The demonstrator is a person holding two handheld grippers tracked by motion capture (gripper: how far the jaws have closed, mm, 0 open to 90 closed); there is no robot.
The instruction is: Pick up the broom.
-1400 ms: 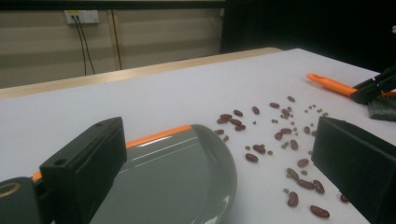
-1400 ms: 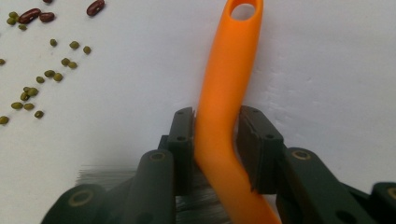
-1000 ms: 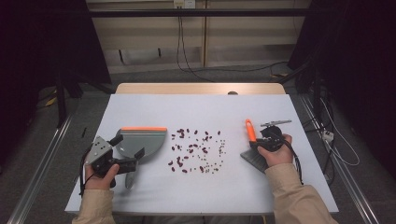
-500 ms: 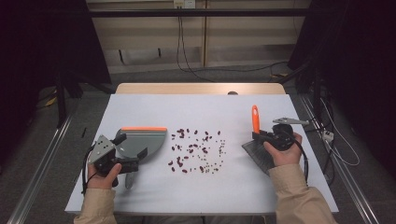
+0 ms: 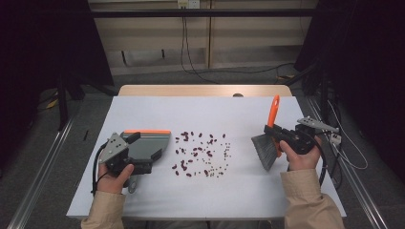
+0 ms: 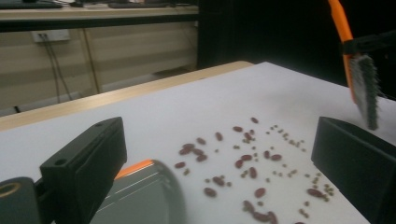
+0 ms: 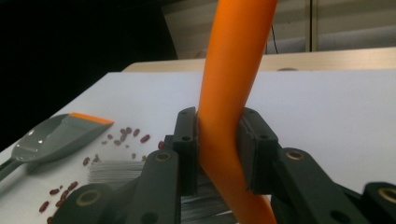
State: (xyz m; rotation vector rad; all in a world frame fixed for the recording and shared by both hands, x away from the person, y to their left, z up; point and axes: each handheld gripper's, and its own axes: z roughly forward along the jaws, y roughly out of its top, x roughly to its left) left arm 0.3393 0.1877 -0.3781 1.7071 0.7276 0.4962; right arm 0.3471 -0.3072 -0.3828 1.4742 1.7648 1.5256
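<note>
My right gripper (image 5: pixel 276 134) is squeezed tight on the orange handle of the brush (image 5: pixel 269 138), holding it up above the right side of the white table (image 5: pixel 248 200). My left gripper (image 5: pixel 143 160) holds the grey dustpan (image 5: pixel 149 144) on the left side. Beans (image 5: pixel 200 152) lie scattered between them.

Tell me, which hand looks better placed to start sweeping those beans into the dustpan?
The right, probably. Its claw is shut on the brush, bristles hanging beside the beans. The left claw is at the dustpan, whose orange lip faces the beans.
</note>
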